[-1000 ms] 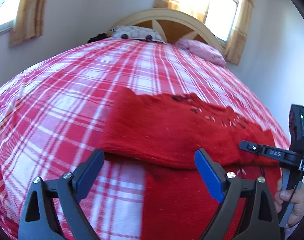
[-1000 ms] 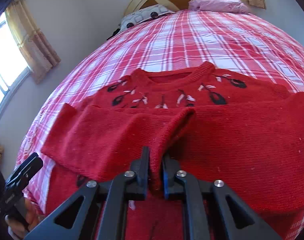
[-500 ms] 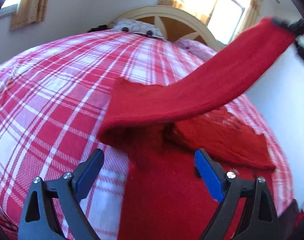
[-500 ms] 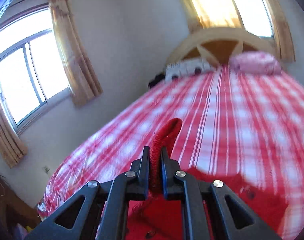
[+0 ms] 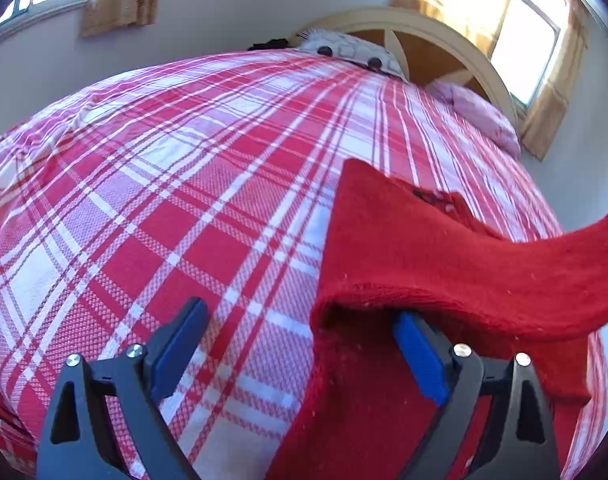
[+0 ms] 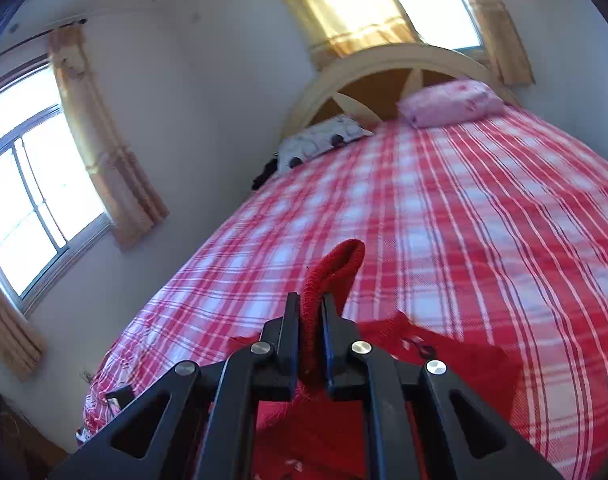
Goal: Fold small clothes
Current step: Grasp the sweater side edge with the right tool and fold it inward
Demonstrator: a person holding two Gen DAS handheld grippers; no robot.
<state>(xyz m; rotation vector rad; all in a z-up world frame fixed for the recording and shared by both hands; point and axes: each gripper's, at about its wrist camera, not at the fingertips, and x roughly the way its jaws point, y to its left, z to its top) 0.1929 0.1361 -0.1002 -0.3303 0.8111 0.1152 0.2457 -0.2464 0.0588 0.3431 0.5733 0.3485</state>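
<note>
A red knitted sweater (image 5: 444, 264) is seen on a bed's red-and-white plaid bedspread (image 5: 192, 216), at the end far from the arched headboard (image 5: 432, 36), with one sleeve drawn up off the body of the garment. The sleeve's ribbed cuff (image 6: 336, 268) is pinched in the right gripper (image 6: 310, 320), whose jaws are closed almost together on the doubled knit; the cuff's end pokes out beyond the fingertips. The left gripper (image 5: 300, 340) is held wide open and empty, low over the sweater's near edge, one blue pad (image 5: 418, 360) tucked under the lifted sleeve and the other over bare bedspread. The knit is judged soft, light and floppy, likely to sag and stretch when lifted; hems, cuffs and shoulder seams are judged the surest places to be gripped.
</note>
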